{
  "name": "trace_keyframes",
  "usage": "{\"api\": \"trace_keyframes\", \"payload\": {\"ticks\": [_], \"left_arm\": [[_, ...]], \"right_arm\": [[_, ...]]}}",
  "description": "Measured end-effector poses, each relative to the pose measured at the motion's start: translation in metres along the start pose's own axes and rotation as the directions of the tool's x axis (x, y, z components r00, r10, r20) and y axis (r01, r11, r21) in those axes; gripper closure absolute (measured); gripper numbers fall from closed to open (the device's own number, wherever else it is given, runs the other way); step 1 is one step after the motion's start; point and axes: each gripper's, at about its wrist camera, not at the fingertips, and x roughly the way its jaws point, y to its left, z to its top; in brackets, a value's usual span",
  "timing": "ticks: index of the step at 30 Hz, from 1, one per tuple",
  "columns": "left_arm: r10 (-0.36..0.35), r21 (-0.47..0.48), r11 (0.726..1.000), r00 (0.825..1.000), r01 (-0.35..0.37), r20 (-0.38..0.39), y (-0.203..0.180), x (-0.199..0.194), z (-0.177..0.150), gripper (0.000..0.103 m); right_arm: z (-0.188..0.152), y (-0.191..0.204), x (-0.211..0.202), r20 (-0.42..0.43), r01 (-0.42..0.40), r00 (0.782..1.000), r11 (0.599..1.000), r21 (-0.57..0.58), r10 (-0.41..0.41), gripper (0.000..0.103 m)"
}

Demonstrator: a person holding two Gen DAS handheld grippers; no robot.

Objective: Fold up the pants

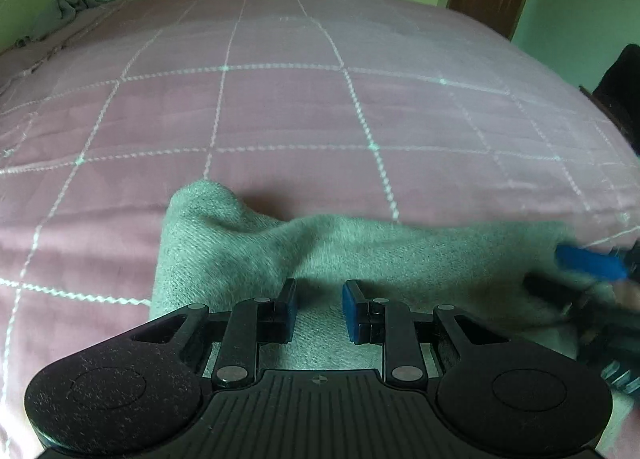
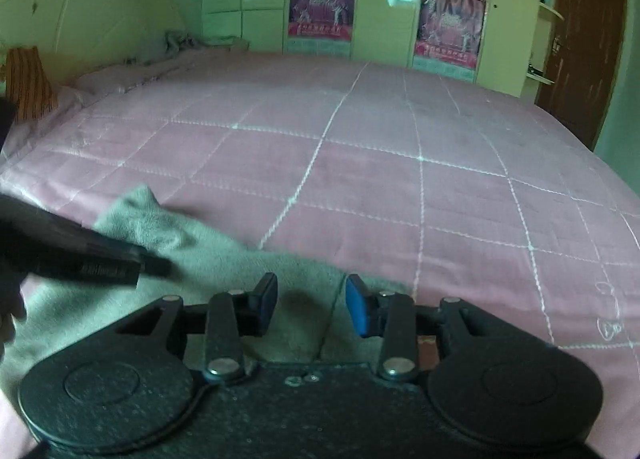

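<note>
1. Grey pants [image 1: 360,259] lay bunched at the near edge of a pink quilted bedspread [image 1: 280,107], at 6 o'clock in both wrist views.
2. The left gripper [image 1: 319,309] and right gripper [image 2: 311,305] hovered over the cloth, jaws narrowly parted, holding nothing.
3. The fabric looked soft, light and limp; the raised fold at 10 o'clock seemed graspable.
4. Open bedspread stretched toward 12 o'clock.

My own frame hides the near part of the pants [image 1: 240,247]; my right gripper [image 1: 592,271] is a blur at the edge.
</note>
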Motion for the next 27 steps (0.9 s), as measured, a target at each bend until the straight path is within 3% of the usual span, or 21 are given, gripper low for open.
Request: {"api": "trace_keyframes", "payload": {"ticks": [2,4,9,14,19,24,27], "left_arm": [[0.001,0.002,1.000,1.000,-0.001,0.007,0.000,0.006,0.000,0.078],[0.004,-0.002,1.000,1.000,-0.004,0.011,-0.001,0.010,0.002,0.078],[0.007,0.000,1.000,1.000,-0.007,0.001,-0.003,0.001,0.003,0.078],[-0.016,0.013,1.000,1.000,0.016,0.011,0.004,-0.034,-0.027,0.078],[-0.032,0.037,0.999,0.999,0.031,0.014,0.006,-0.065,-0.074,0.078],[-0.015,0.024,1.000,0.999,0.014,0.038,0.001,-0.072,-0.097,0.078],[-0.006,0.018,1.000,1.000,0.006,0.006,-0.001,-0.075,-0.088,0.078]], "right_arm": [[-0.013,-0.001,0.020,-0.074,0.016,0.997,0.999,-0.034,-0.019,0.064],[-0.016,-0.003,0.026,-0.051,0.022,0.998,0.999,-0.032,-0.023,0.064],[-0.005,-0.002,0.030,-0.084,0.022,0.996,1.000,-0.021,-0.024,0.062],[-0.002,0.002,-0.012,-0.019,-0.020,1.000,1.000,-0.013,0.020,0.064],[-0.033,0.014,-0.050,0.006,-0.023,1.000,0.998,-0.056,0.024,0.063],[-0.072,0.026,-0.048,-0.041,0.022,0.999,0.992,-0.120,-0.027,0.062],[-0.068,0.034,-0.043,-0.052,0.043,0.997,0.989,-0.142,-0.050,0.059]]}}
